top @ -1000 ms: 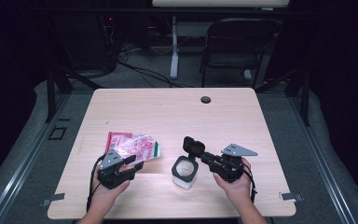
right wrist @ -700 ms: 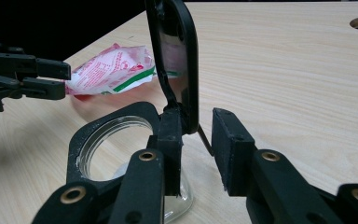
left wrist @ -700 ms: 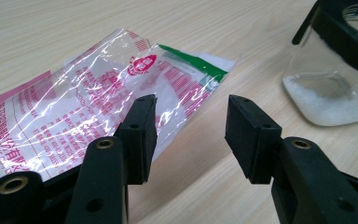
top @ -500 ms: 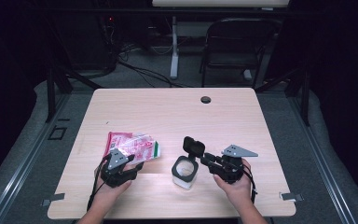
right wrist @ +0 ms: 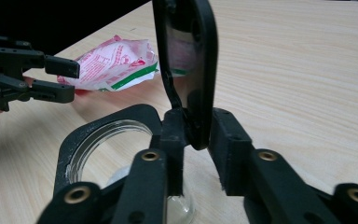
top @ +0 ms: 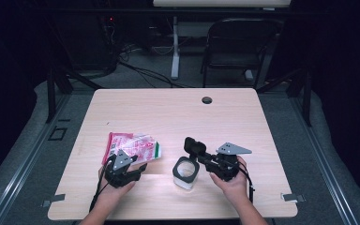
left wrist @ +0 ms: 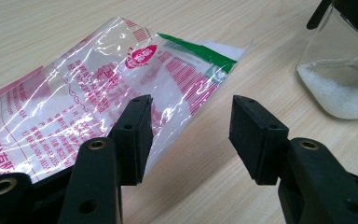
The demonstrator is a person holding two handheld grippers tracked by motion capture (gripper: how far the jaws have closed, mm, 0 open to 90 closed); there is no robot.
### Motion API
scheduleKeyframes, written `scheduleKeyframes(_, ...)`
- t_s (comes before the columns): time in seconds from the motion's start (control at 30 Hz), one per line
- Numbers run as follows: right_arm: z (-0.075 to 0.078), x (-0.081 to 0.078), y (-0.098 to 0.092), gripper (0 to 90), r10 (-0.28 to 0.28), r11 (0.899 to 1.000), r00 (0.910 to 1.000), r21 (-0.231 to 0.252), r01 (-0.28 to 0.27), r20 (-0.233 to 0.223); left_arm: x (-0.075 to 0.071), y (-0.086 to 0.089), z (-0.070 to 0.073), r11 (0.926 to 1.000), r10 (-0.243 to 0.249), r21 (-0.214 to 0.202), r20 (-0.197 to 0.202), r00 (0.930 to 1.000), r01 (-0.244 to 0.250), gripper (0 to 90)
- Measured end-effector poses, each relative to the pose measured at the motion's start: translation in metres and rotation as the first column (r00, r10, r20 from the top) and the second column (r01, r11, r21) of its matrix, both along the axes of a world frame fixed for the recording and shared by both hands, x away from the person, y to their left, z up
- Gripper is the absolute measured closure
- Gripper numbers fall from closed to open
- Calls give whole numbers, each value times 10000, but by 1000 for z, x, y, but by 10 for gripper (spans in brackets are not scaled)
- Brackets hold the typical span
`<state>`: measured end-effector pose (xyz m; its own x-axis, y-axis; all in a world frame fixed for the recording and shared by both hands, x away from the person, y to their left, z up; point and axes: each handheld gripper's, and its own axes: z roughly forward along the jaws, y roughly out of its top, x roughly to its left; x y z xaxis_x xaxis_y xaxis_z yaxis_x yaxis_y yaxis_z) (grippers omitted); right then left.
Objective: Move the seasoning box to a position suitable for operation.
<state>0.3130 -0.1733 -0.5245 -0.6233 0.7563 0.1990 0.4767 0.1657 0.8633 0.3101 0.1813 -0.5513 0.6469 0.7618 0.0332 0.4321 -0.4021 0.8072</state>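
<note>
A clear plastic bag (top: 131, 146) with red print and a green stripe lies flat on the table's left. My left gripper (top: 137, 163) points at its near corner. Its jaws have just been opening and stand open (left wrist: 191, 116), with nothing between them and the bag (left wrist: 74, 98) just beyond the left pad. A glass jar (top: 185, 172) holding white grains (left wrist: 340, 93) stands at the middle front, its black flip lid (right wrist: 186, 60) raised upright. My right gripper (right wrist: 198, 135) has just been closing and pinches the lid's foot at the hinge.
The wooden table (top: 243, 117) has a round cable hole (top: 206, 100) near its far edge. A dark chair (top: 236, 47) and floor cables lie beyond it. My left gripper (right wrist: 67, 81) shows far left in the right gripper view, in front of the bag (right wrist: 116, 65).
The left jaws have spread a little wider beside the bag. Both hands, the jar and the bag have kept their places.
</note>
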Motion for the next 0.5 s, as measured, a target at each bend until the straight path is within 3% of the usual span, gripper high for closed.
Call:
scheduleKeyframes(0.23, 2, 2, -6, 829, 62, 9988, 9998, 493, -53, -179, 0, -1, 0, 9997, -243, 17, 25, 9997, 243, 502)
scheduleKeyframes(0.5, 2, 1, -8, 845, 55, 9990, 9999, 445, -49, -120, 0, -2, 0, 9993, -379, -15, 152, 9992, 379, 489)
